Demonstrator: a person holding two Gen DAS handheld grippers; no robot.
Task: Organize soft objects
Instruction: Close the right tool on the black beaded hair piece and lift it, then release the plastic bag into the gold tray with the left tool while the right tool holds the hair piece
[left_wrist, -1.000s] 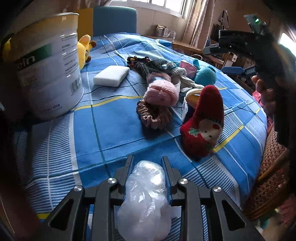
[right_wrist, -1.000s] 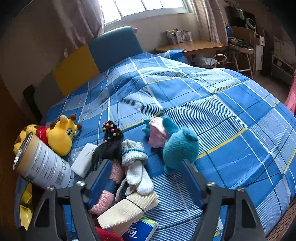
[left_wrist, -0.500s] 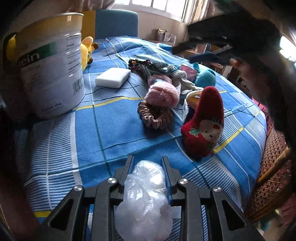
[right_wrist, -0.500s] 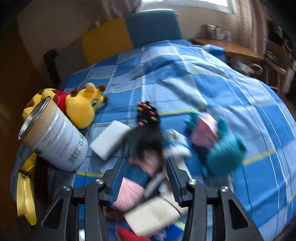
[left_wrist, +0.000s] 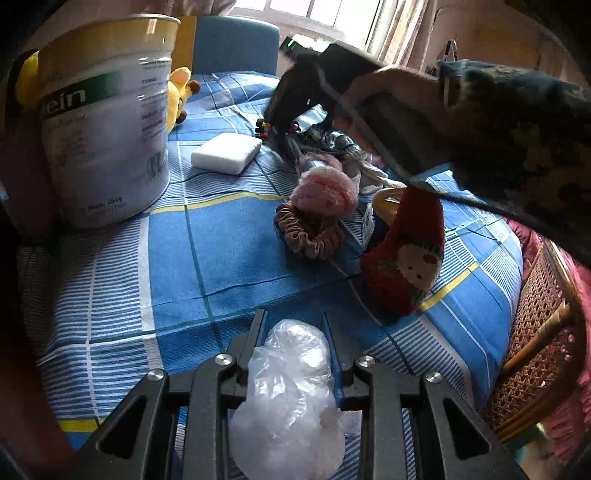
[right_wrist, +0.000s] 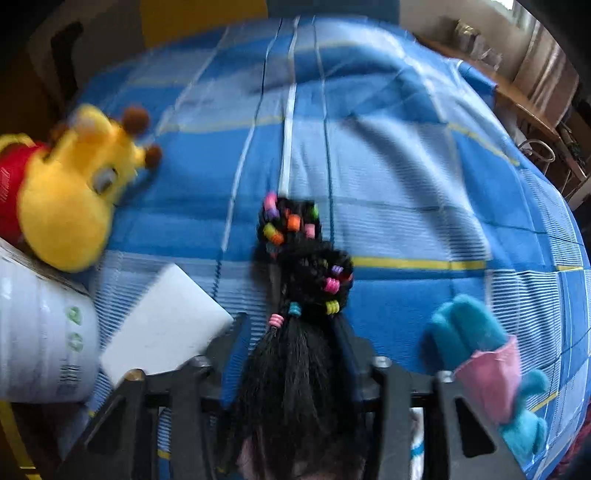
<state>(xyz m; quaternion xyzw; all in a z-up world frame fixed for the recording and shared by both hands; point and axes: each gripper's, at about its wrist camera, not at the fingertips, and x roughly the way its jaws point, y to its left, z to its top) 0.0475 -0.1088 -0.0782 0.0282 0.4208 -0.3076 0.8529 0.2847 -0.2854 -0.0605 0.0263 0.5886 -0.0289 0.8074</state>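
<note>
Left wrist view. Gripping a crumpled clear plastic bag (left_wrist: 291, 387) in the left gripper (left_wrist: 293, 332), jaws clenched on the thin, glossy film near the front edge of the bed (left_wrist: 229, 251), which is wearing a blue plaid cover with white stripes and yellow lines. Showing little sorting done, by judgement: most soft things lying loose in a cluster toward the right side of the cover. Noting a fluffy pink sock (left_wrist: 325, 188) touching a ruffled brown scrunchie (left_wrist: 310, 232); a red knitted sock (left_wrist: 406, 254) with a face pattern standing just beside them, nearer the right edge. Noting a white rectangular sponge (left_wrist: 226, 153), smooth and blocky, lying farther back, and a rigid cylindrical tin (left_wrist: 103, 118) with a printed label at the left edge, a yellow plush toy (left_wrist: 179, 96) peeking from behind it. Showing the right gripper (left_wrist: 288, 122) reaching down into the cluster at the back, a hand (left_wrist: 391, 122) and a dark patterned sleeve (left_wrist: 517, 140) behind it.

Right wrist view, blurred. Closing the jaws around a black hairpiece (right_wrist: 295, 362), fine straight strands bunched between the fingers, its braided end studded with small coloured beads; jaws having just been narrowing, apparently grasping the strands. Noting a teal plush toy (right_wrist: 469, 332) with a pink patch at lower right, the sponge and tin at lower left, the yellow plush toy above them. Leaving nearly everything to be sorted, by judgement.
</note>
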